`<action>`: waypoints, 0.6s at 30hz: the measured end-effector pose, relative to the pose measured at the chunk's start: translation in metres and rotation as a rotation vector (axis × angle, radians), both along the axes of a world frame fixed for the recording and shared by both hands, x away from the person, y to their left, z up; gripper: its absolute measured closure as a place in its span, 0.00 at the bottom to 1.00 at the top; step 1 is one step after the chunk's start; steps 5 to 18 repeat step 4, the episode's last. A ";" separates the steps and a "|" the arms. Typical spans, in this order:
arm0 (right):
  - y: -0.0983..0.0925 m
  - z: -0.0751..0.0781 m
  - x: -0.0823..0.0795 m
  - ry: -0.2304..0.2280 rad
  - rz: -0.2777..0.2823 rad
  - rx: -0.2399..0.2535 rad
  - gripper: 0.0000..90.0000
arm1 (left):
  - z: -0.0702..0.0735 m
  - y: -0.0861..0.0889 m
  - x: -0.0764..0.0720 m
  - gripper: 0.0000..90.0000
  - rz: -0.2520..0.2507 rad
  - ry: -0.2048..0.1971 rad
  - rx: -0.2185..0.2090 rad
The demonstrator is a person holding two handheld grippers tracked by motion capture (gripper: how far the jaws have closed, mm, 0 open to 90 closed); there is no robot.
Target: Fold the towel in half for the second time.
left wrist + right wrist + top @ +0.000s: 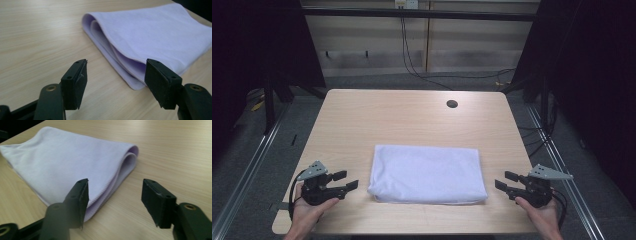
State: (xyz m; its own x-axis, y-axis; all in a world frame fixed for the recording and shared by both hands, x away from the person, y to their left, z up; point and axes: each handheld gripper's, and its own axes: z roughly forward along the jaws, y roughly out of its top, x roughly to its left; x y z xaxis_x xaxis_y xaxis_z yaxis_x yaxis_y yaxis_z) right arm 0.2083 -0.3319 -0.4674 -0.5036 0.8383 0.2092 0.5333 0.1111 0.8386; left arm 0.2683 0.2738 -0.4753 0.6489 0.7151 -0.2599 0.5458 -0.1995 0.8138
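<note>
1. High view: folded white towel (428, 174) lies flat on the tabletop (362, 120), near-centre toward your edge, long side running L-R.
2. Your left gripper (346, 181) sits just beside the towel's left end; your right gripper (504, 181) sits near its right end. Both point inward at the towel; neither touches it.
3. Jaw state: both sets apart, wide, nothing between them. Left gripper view confirms: towel's near corner (136, 85) lies ahead of the jaws, w/ a gap to the pads.
4. Right gripper view: same condition. Folded edge (125, 167) shows stacked layers w/ a rounded fold at the far end.
5. Step in hand, by my judgement: fold looks complete and the towel is lying free, or you are lined up for a further fold. Can't settle which from the frames.
6. If another fold is intended, the next move calls for each gripper to go in low at its end, take all layers at the corner, and close before lifting. Risk: catching the top layer alone, which would open the stack.
7. Surface: light wood-grain tabletop, w/ a round cable hole (452, 104) at the far right.
8. Room: dark surrounds, grey floor, cables (412, 65) trailing down the pale back wall.
</note>
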 end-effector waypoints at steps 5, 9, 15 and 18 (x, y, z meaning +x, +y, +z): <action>-0.006 -0.004 0.000 -0.001 -0.042 -0.020 0.38 | 0.001 0.004 0.000 0.35 0.031 -0.009 -0.001; -0.006 -0.004 0.000 -0.001 -0.042 -0.020 0.38 | 0.001 0.004 0.000 0.35 0.031 -0.009 -0.001; -0.006 -0.004 0.000 -0.001 -0.042 -0.020 0.38 | 0.001 0.004 0.000 0.35 0.031 -0.009 -0.001; -0.006 -0.004 0.000 -0.001 -0.042 -0.020 0.38 | 0.001 0.004 0.000 0.35 0.031 -0.009 -0.001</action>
